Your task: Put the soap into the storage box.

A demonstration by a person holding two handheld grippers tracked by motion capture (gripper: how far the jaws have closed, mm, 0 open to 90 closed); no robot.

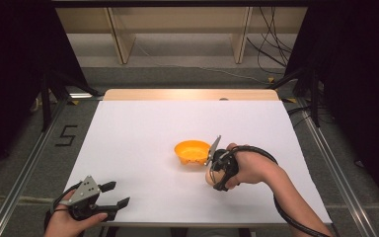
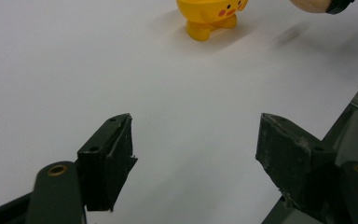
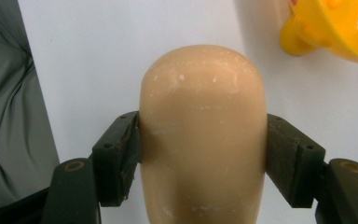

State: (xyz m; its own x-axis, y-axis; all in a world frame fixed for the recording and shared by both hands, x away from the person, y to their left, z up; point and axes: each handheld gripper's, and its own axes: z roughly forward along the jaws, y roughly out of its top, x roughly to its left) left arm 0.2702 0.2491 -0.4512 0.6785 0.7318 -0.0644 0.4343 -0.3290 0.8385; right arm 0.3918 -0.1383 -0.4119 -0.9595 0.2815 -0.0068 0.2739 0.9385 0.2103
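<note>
Your right gripper [image 1: 212,174] had its fingers [image 3: 116,158] pinched on an egg [image 3: 203,135], one black pad pressed against each side of the pale tan shell, with the rounded end sticking out beyond the pads. In the high view, you held that egg [image 1: 211,176] just above the white bench [image 1: 143,128], right beside the near edge of the yellow bowl [image 1: 192,150], close to it but not over its opening. From the right gripper view, the bowl [image 3: 335,28] sat up and to the right of the egg, showing its stubby foot and part of its rounded side. Whether the egg touched the bowl could not be told. Your left gripper [image 1: 116,195] rested low at the near left corner of the bench, well apart from the bowl and the egg, with your hand [image 1: 71,222] wrapped around its body. Its fingers [image 2: 107,158] were spread wide with bare white bench between them and nothing in their grasp. Along that gripper's line of sight, the bowl [image 2: 209,14] stood far ahead, its side showing two pink dots and short feet, and the egg [image 2: 310,4] hung to its right at the top edge.
</note>
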